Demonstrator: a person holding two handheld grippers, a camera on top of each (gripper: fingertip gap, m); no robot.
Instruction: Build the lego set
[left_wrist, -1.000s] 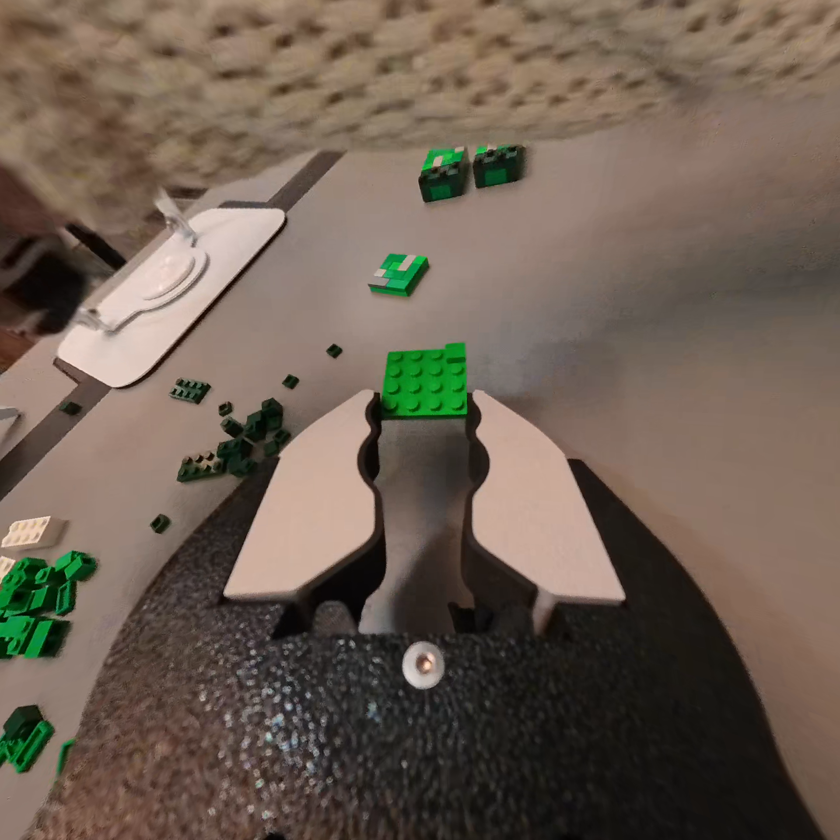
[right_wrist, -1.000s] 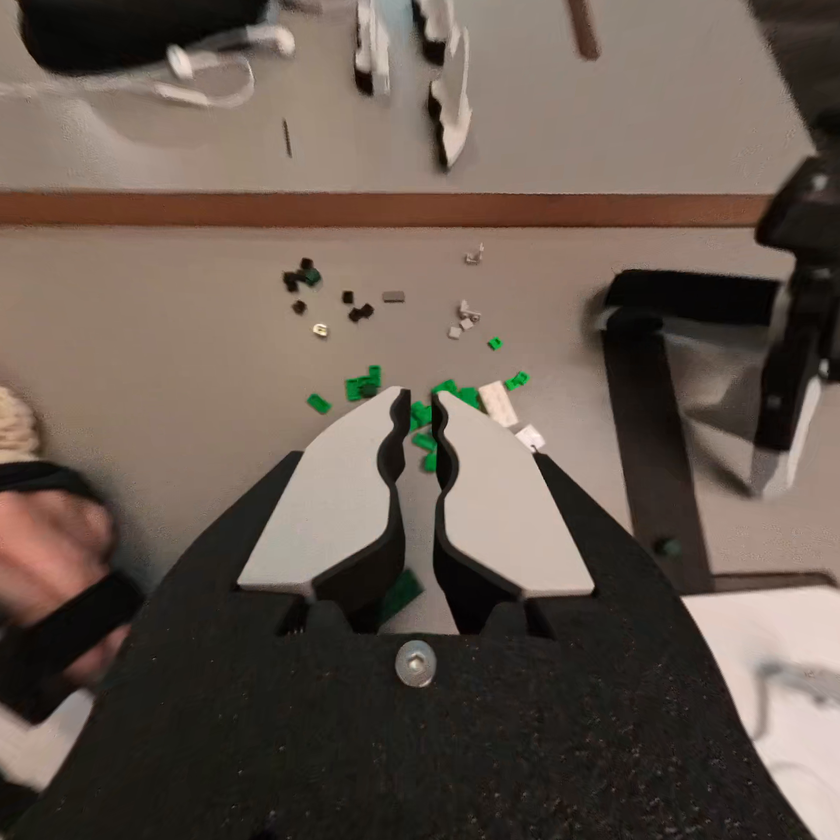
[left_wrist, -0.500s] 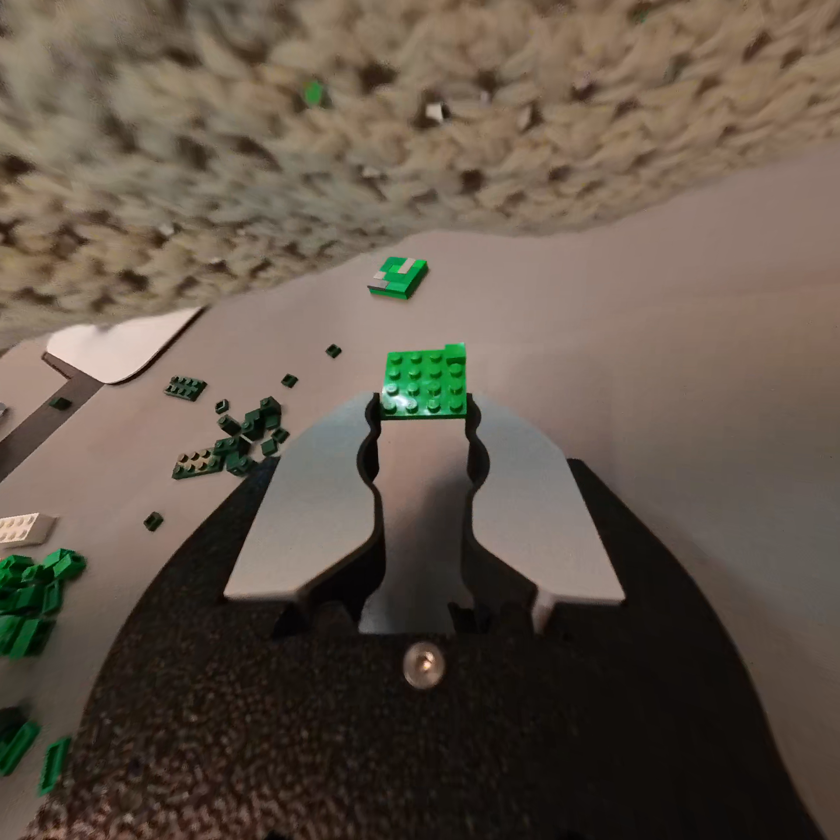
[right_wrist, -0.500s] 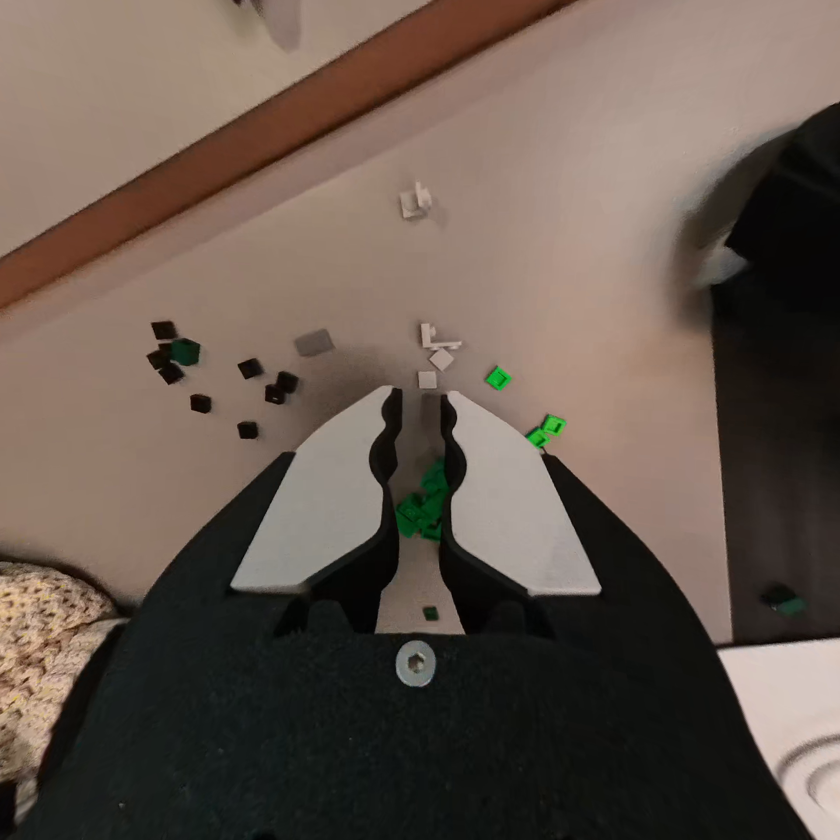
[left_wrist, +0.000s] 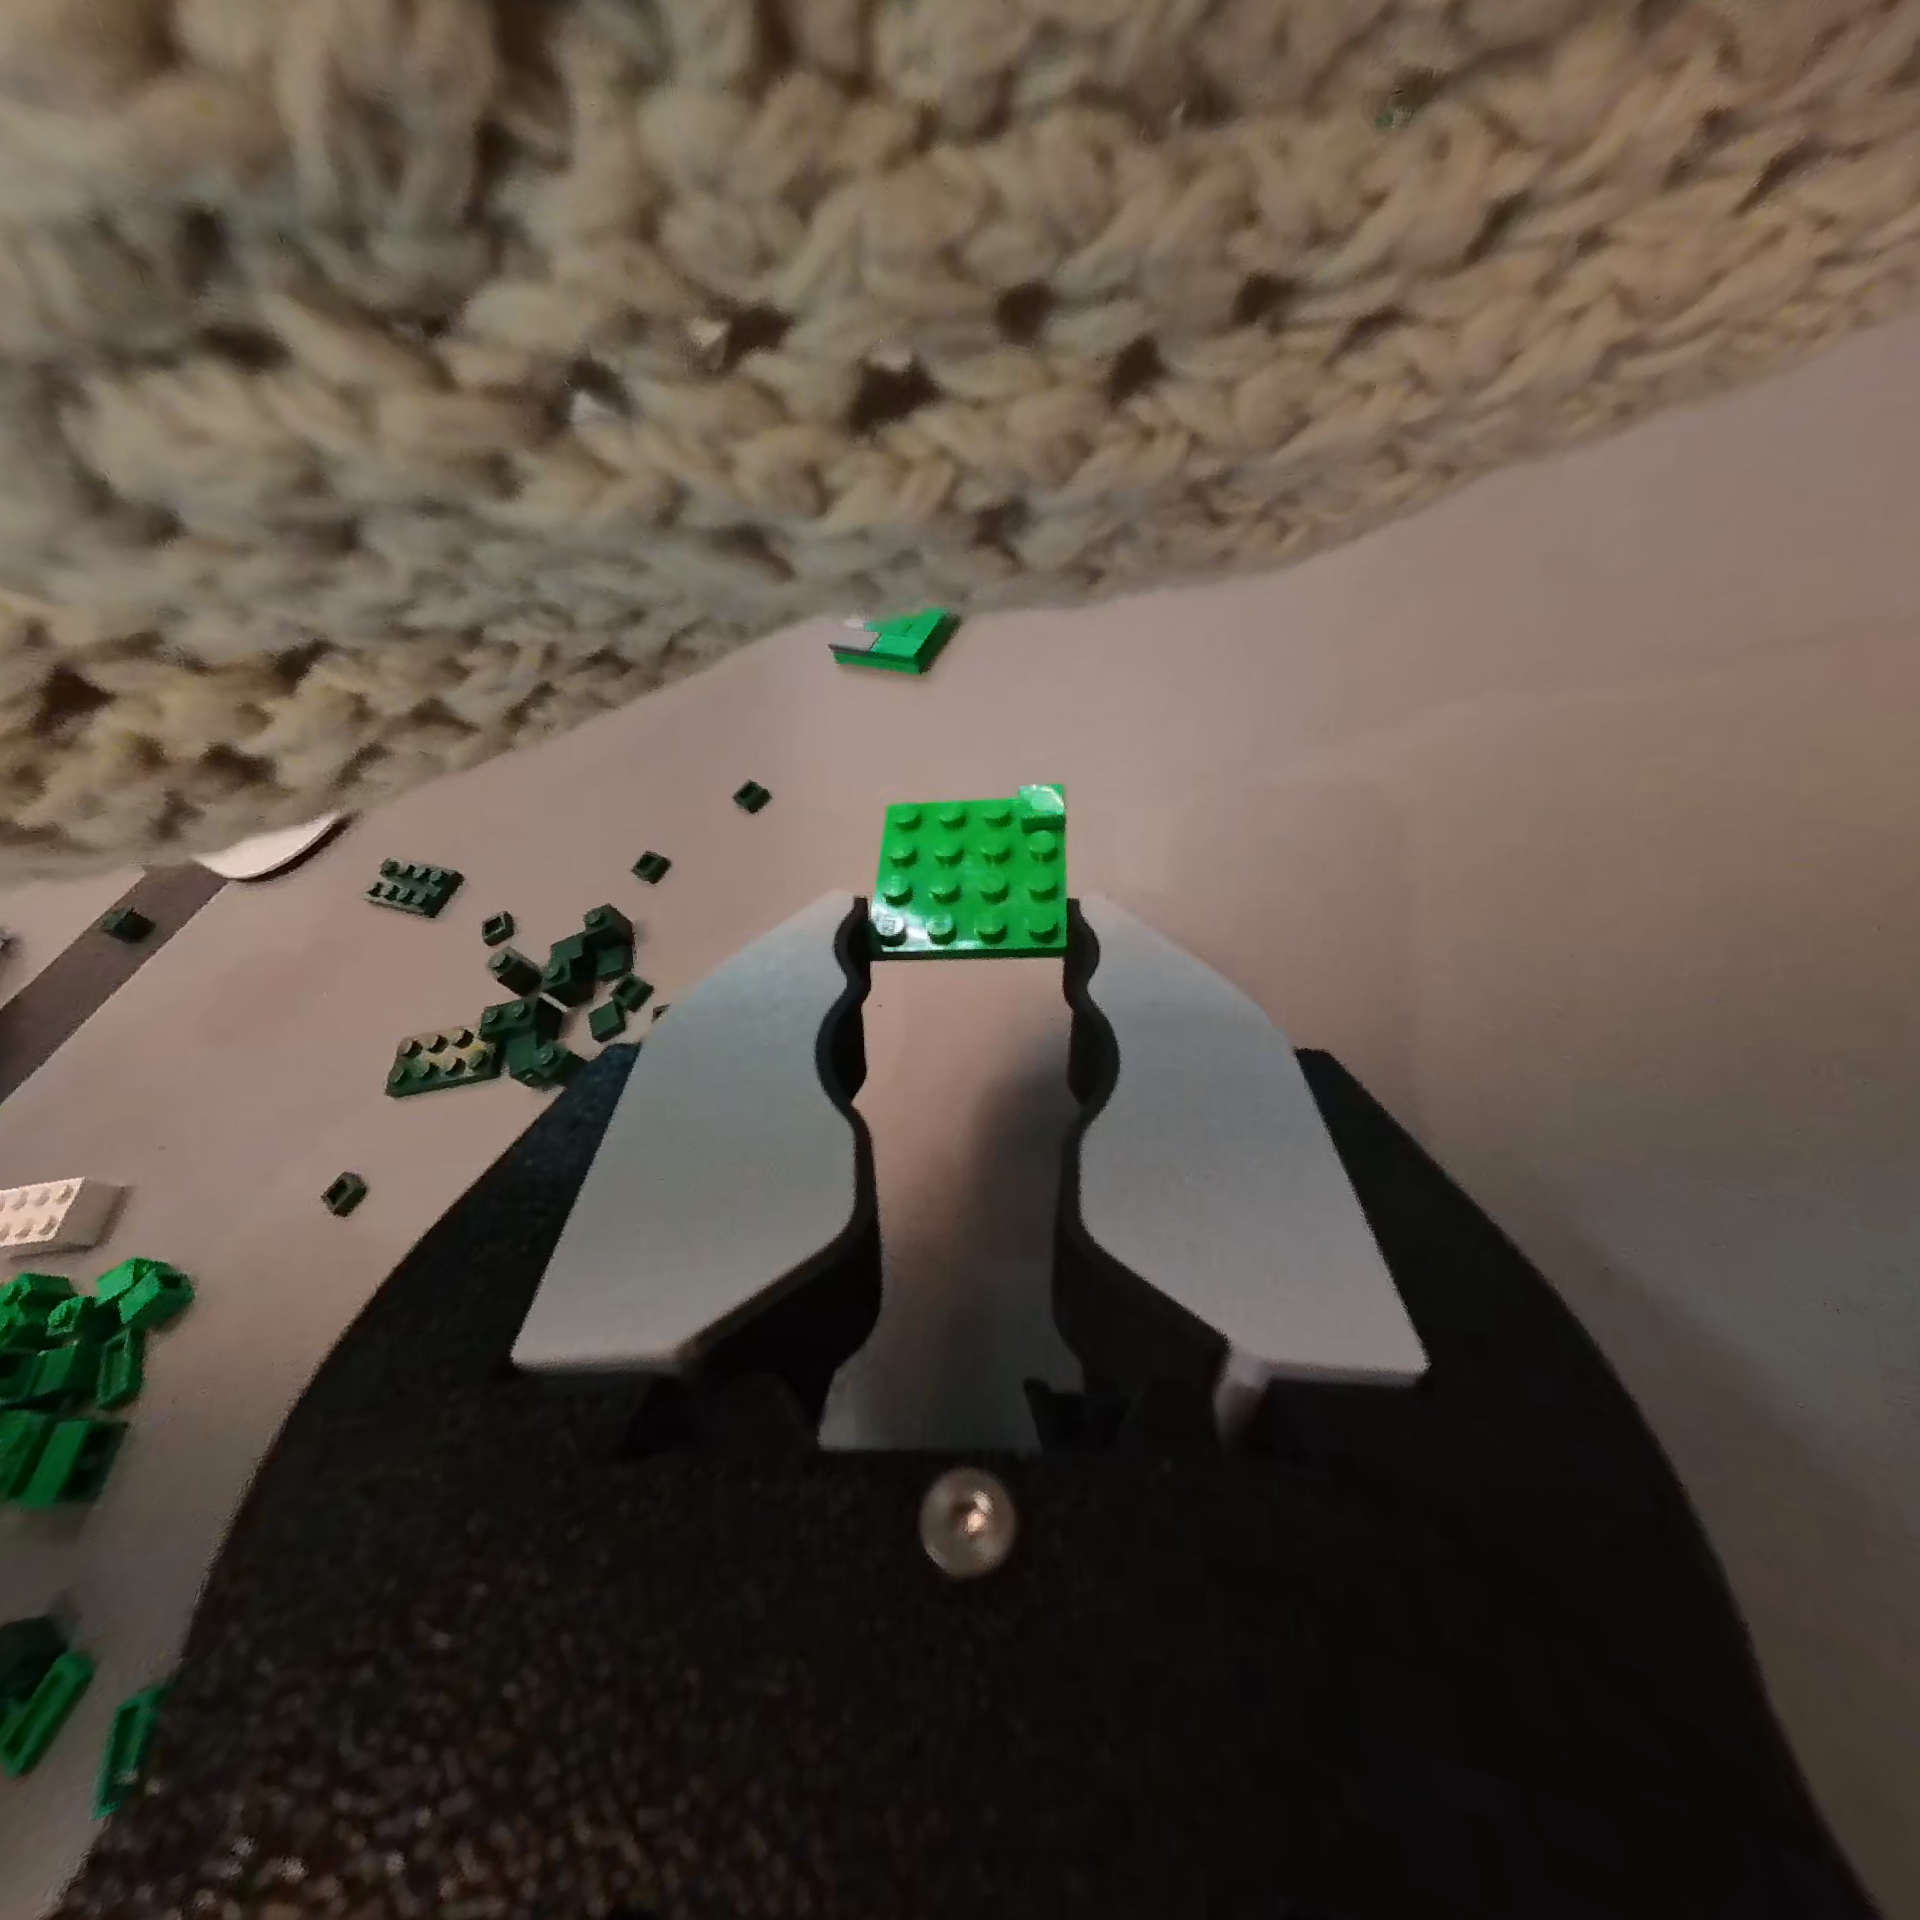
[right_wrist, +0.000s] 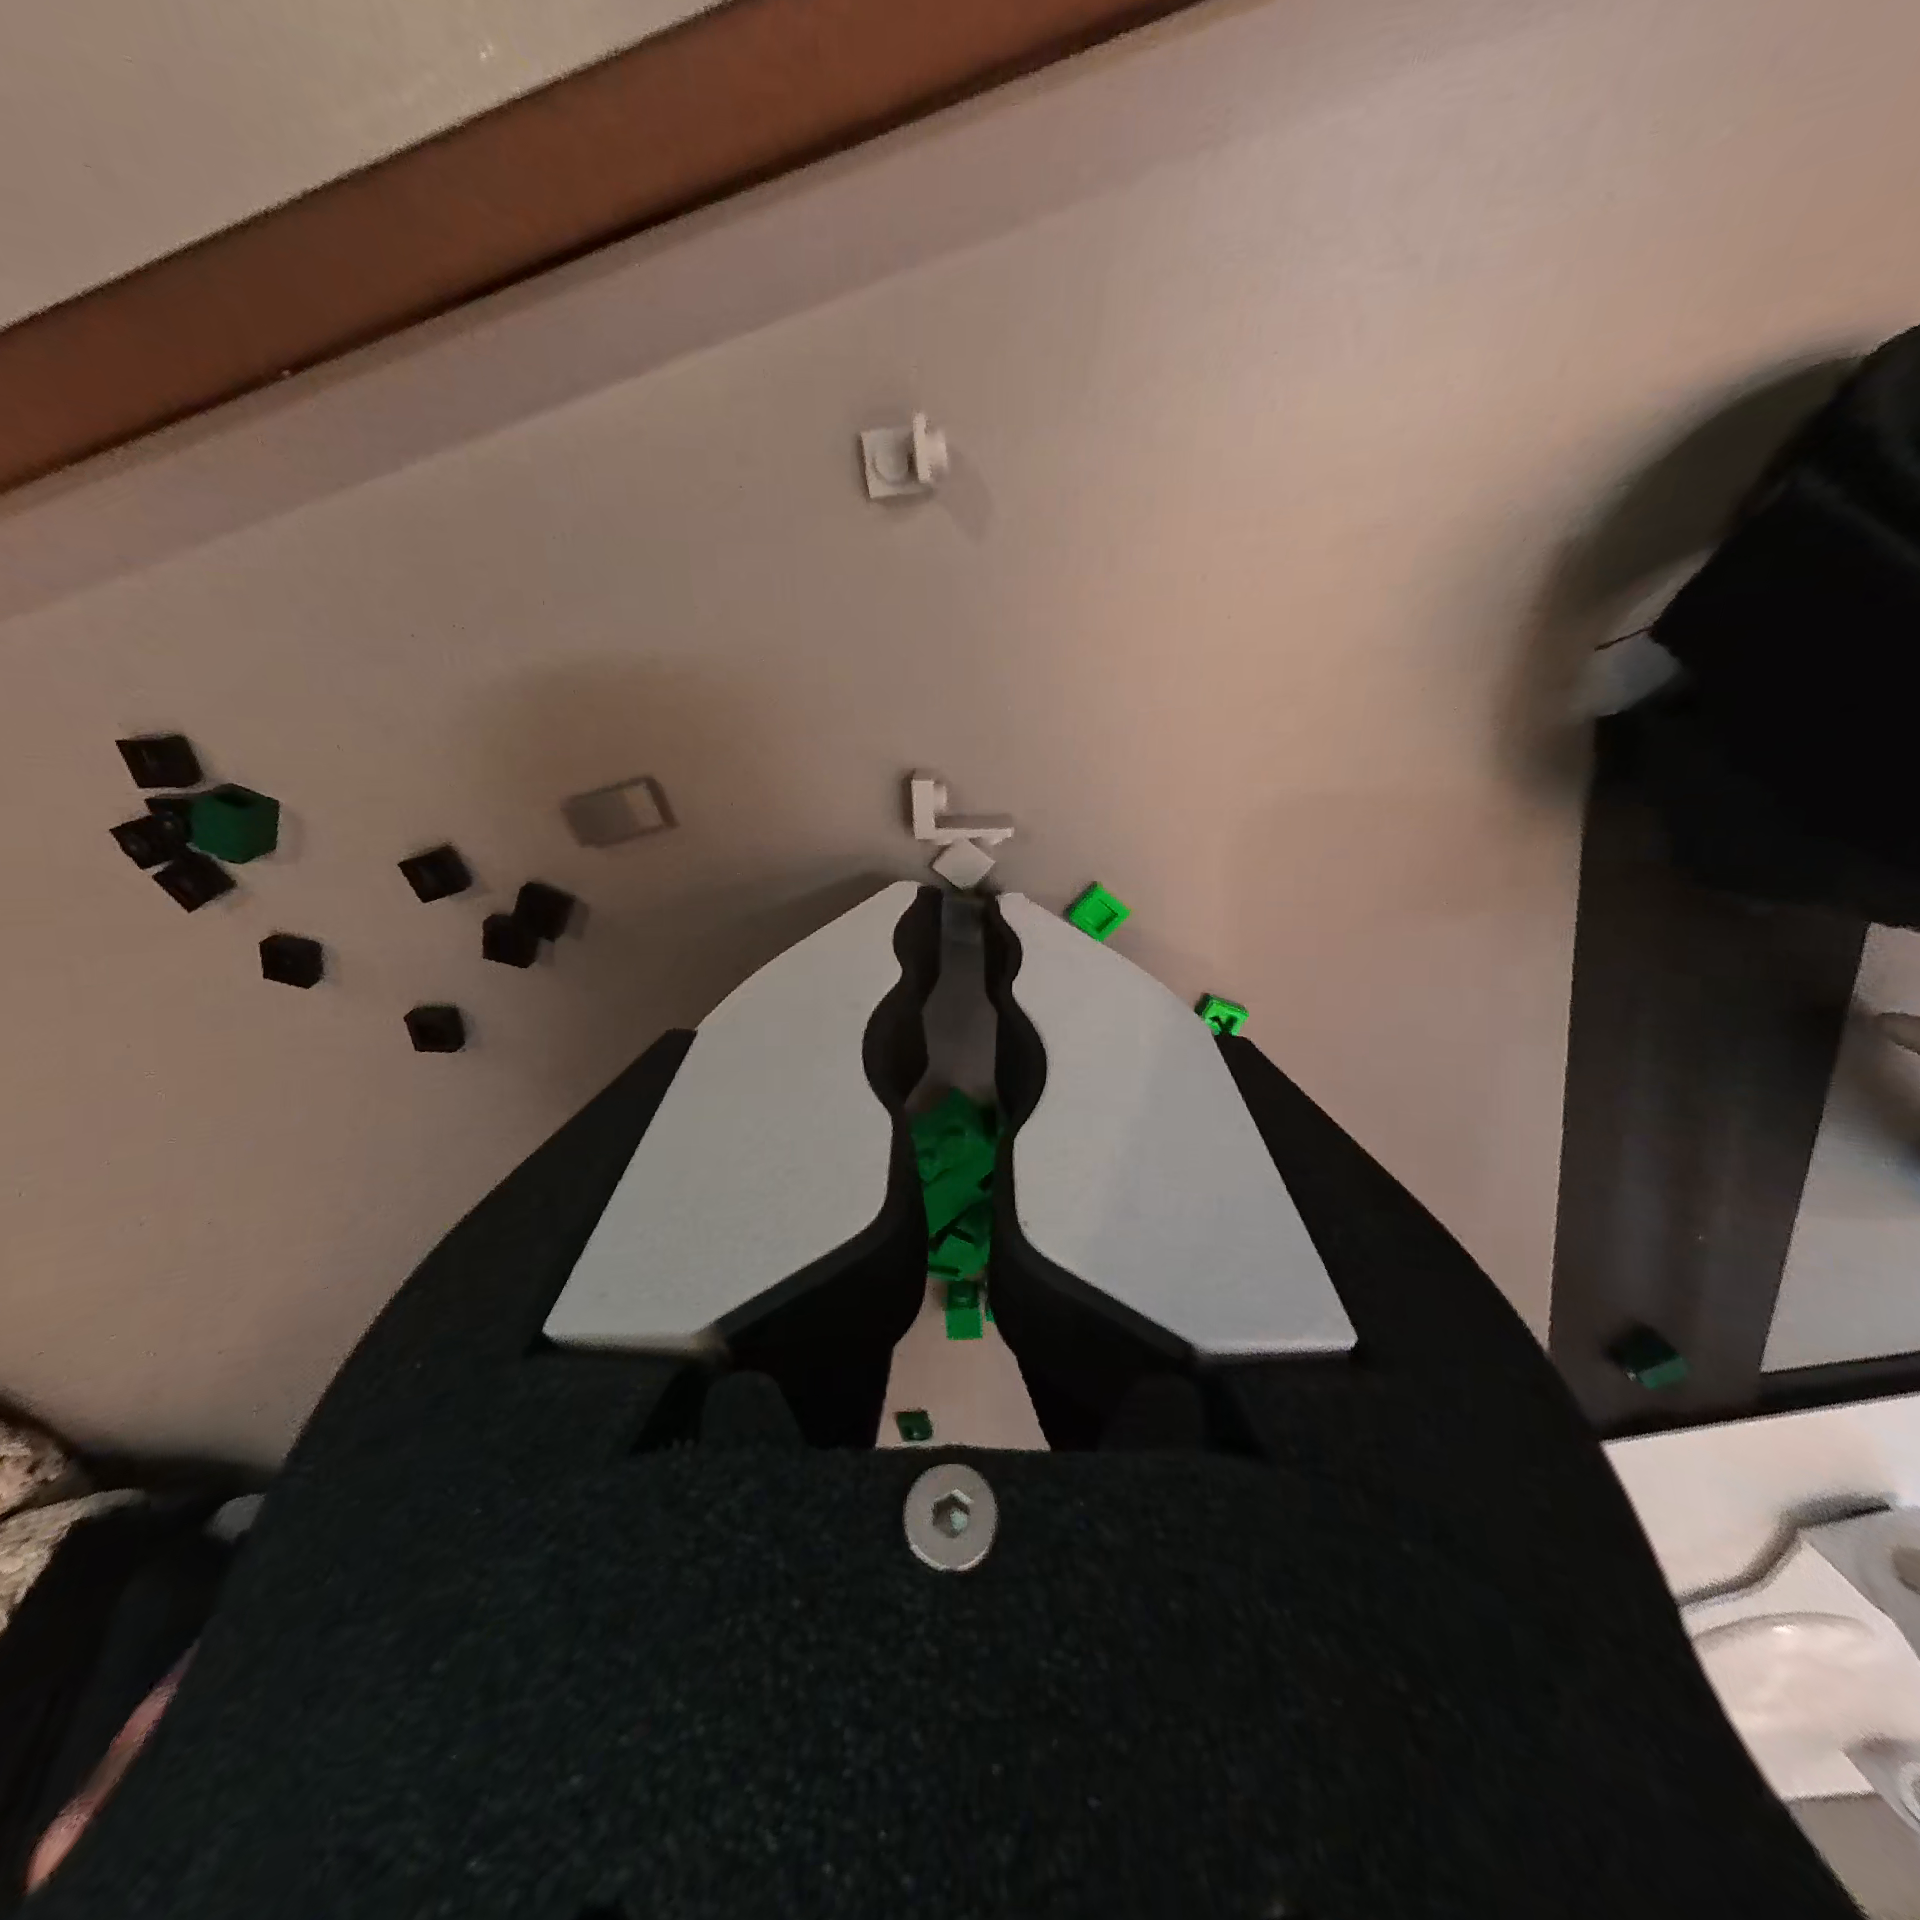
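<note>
Filling the top of my left wrist view is a cream knitted sleeve (left_wrist: 727, 312), blurred and close to the lens. Below it runs the grey table (left_wrist: 1507, 831). My left gripper (left_wrist: 971, 925) has its jaws set about a plate's width apart and clamped on the near edge of a bright green studded plate (left_wrist: 971, 878), which sits level between the tips with one small green piece on its far right corner.

Off to the left lies a heap of dark green pieces (left_wrist: 530, 1018), and at the left edge a pile of bright green pieces (left_wrist: 73, 1382) with a white brick (left_wrist: 47, 1210) just above it. Farther ahead, half under the sleeve, a small green and grey assembly (left_wrist: 894, 642) lies flat on the table.

My right gripper (right_wrist: 961, 909) points down at the table — the jaws are nearly together, leaving only a narrow slot. Something grey shows in that slot at the tips, but I cannot tell whether it is gripped. Through the gap lower down I see a cluster of bright green bits (right_wrist: 956, 1195).

A brown strip (right_wrist: 468, 218) crosses the upper left. Black pieces (right_wrist: 436, 873) are scattered to the left, with one dark green cube (right_wrist: 237, 823) among them. Just beyond the tips sit a white bracket (right_wrist: 951, 816) and a small white tile (right_wrist: 963, 864) — a lone white piece (right_wrist: 899, 468) lies farther on.
</note>
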